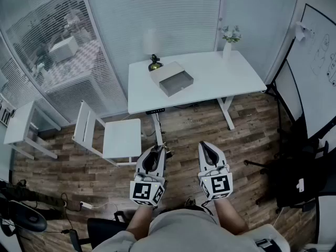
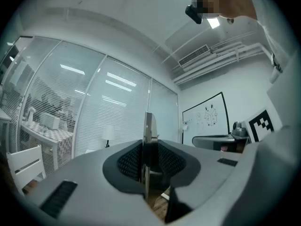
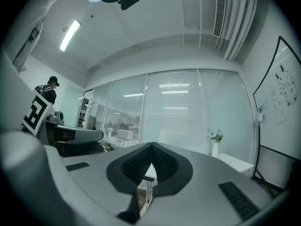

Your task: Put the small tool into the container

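While the person stands on the wood floor well back from the white desk (image 1: 220,75), the head view shows both grippers held low and close to the body, side by side. The left gripper (image 1: 156,150) has a small tool (image 1: 167,152) poking out at its tip. The right gripper (image 1: 206,145) carries nothing visible. On the desk lies the container (image 1: 176,83), an open box-like tray, well apart from both grippers. A table lamp (image 1: 154,63) stands just behind it and a vase of flowers (image 1: 227,46) near the far right corner. A white chair (image 1: 113,135) stands left of the desk, a whiteboard (image 1: 320,62) leans at the right wall, and a black office chair (image 1: 294,177) sits below it.

Seen in the left gripper view, the left gripper (image 2: 149,142) is clenched on the small tool (image 2: 149,124), a thin flat metal strip standing upright between the ribbed pads and rising above them. The whiteboard (image 2: 207,117) shows beyond.

Seen in the right gripper view, the right gripper (image 3: 151,147) is clenched with its tips meeting and nothing between them; only a narrow gap opens below the tips. The vase of flowers (image 3: 215,142) stands ahead to the right.
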Tool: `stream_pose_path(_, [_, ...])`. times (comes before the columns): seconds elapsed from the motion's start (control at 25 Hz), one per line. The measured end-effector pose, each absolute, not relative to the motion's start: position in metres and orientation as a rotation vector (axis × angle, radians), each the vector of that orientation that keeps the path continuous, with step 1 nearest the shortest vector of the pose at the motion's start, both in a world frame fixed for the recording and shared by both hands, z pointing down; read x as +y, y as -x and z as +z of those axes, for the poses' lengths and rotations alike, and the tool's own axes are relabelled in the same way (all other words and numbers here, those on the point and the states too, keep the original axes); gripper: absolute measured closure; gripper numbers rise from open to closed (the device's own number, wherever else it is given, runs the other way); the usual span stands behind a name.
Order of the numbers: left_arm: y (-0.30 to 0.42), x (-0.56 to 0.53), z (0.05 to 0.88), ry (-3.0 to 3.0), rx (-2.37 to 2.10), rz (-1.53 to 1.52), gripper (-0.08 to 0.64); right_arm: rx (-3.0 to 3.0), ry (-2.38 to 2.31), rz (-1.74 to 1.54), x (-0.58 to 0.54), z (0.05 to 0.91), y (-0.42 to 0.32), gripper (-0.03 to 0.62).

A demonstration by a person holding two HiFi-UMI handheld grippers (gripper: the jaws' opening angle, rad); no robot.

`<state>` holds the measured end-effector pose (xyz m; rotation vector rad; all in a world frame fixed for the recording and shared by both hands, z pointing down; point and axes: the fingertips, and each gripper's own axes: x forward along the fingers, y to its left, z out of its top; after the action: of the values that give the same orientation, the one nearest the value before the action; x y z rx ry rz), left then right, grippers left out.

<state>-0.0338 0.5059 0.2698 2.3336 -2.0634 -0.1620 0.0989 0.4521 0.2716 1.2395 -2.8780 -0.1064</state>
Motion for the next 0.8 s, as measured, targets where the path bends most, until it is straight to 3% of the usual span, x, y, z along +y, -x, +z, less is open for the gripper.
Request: stream_pose_path(0.8, [0.015,0.410,0.308,-2.272,-2.042,-0.085,0.466,-2.890,-1.127,0.017,0.360,0.319,-0.112,0.568])
